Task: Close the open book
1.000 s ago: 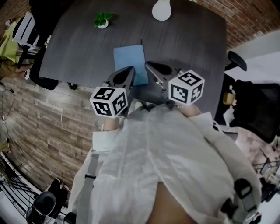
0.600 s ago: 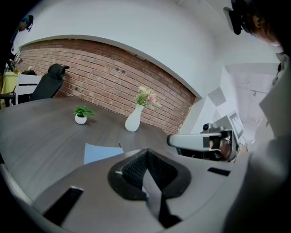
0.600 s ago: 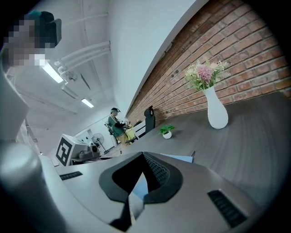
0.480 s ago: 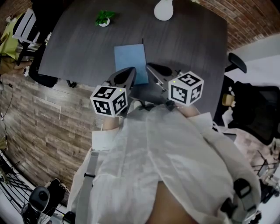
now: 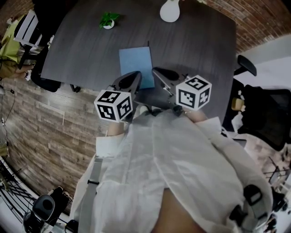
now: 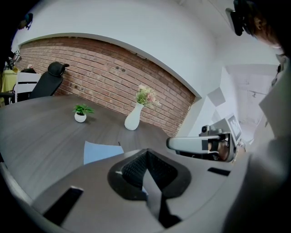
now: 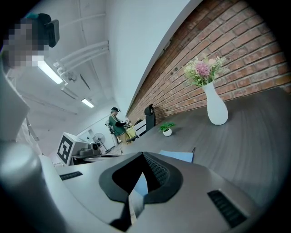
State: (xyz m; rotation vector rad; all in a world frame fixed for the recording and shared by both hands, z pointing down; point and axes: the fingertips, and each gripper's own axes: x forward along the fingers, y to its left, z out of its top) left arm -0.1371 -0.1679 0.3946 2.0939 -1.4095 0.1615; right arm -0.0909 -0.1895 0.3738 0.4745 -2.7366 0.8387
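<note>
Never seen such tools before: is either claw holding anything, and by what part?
Nothing is held. The left gripper and right gripper are both shut and empty; the blue book lies on the table, ungripped.

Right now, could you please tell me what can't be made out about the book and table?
- Book: near edge hidden behind the left gripper, head view; both gripper views partly block it with their own housings.
- Vase: top cut off by the head view's upper edge.
- Table: near edge hidden by the person's shirt, head view.

Loose white shirt (image 5: 182,159); grey tongs (image 5: 136,73)
</note>
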